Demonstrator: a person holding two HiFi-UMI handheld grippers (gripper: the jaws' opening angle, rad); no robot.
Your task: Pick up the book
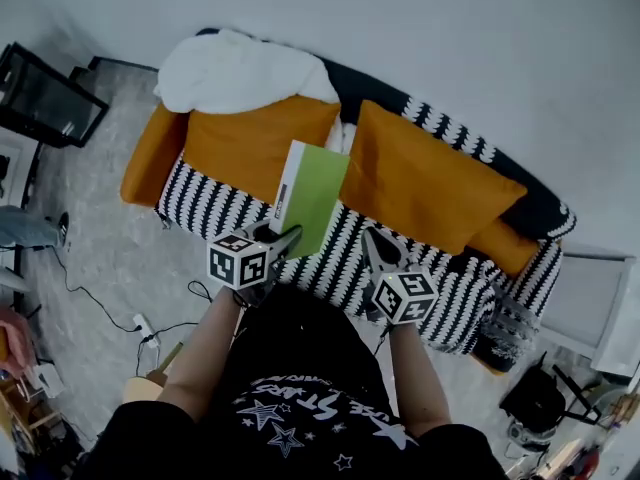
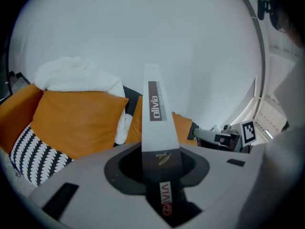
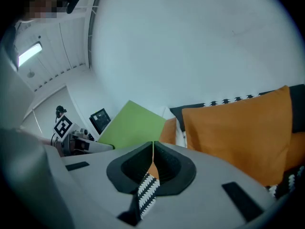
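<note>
Our left hand-held gripper (image 1: 283,240) is clamped on the spine end of the green-covered book (image 1: 312,193) and holds it raised over the striped sofa (image 1: 200,208). Our right hand-held gripper (image 1: 374,248) hangs just beside it, jaws pressed together on nothing. We judge the bite short, so we should lift straight and gently, with the right ready to steady a tipping cover.

Head view steeply down, gripper views near-level, all sharing orange cushions (image 1: 250,146)

The spine of the book (image 2: 155,123) reads "olivia".
</note>
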